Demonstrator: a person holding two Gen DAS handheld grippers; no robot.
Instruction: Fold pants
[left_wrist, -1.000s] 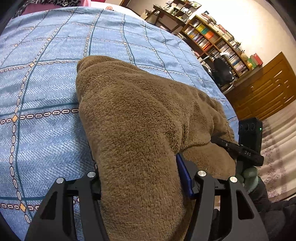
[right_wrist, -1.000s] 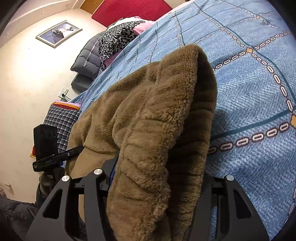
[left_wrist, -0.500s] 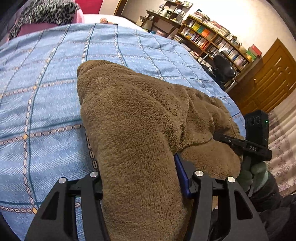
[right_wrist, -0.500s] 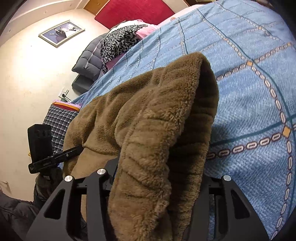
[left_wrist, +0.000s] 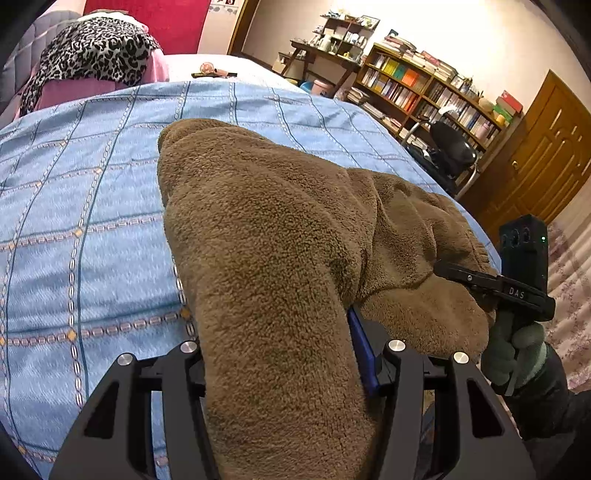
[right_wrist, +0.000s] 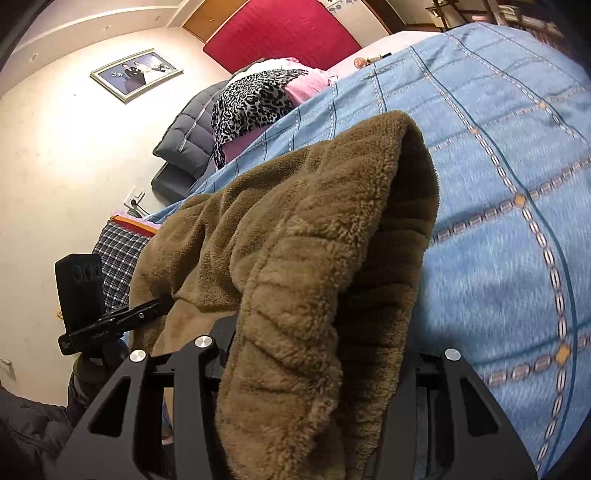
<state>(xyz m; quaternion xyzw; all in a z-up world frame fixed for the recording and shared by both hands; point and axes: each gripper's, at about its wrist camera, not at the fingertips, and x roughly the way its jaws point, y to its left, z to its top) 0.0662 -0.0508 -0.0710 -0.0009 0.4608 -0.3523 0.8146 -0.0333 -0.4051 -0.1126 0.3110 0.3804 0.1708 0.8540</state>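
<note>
Across the centre of both views, the brown fleece pants (left_wrist: 266, 236) drape over the blue bedspread (left_wrist: 85, 236), clenched by left gripper (left_wrist: 280, 354) and right gripper (right_wrist: 314, 369); carry both edges level.

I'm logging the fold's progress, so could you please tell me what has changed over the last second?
Both grippers, left and right, have tilted up and carried the brown fleece pants further over the blue patterned bedspread, toward the headboard. Both stay clamped on the fabric; nothing was released.
</note>
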